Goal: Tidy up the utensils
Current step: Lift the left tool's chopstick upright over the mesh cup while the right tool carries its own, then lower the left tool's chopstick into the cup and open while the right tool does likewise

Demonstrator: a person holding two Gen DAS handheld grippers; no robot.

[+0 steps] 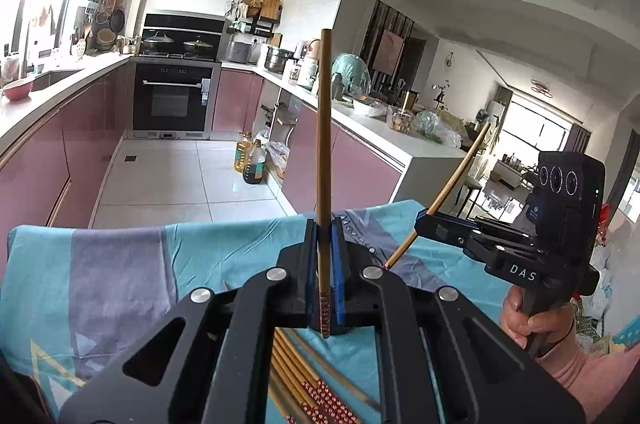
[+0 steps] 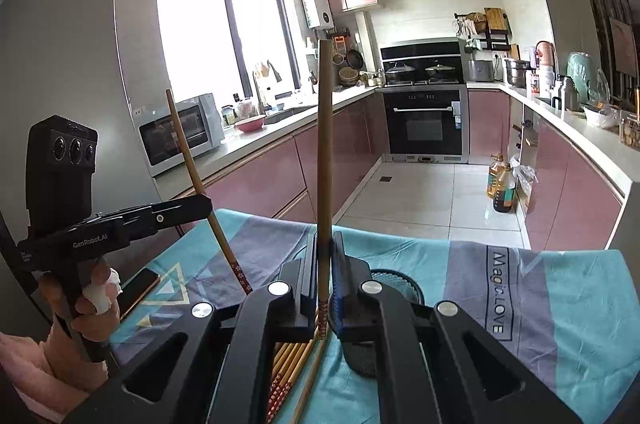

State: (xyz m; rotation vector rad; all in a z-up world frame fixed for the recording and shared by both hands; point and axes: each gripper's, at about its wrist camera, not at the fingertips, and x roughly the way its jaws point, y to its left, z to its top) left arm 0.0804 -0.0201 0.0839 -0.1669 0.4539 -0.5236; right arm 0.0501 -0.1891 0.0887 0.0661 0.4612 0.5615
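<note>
Above tablecloth (image 2: 560, 284) edge, chopsticks (image 1: 324, 160) clamped (both jaws)

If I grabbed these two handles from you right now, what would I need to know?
Left tool: shut on one chopstick, standing upright.
Right tool: shut on another chopstick, also upright.
Remaining chopsticks lie bundled on the blue cloth under both tools.
A black mesh holder lies by the right tool; what it contains is hidden.
Done: two chopsticks picked up.
Left: place these two, probably in the holder, then clear the bundle.
</note>
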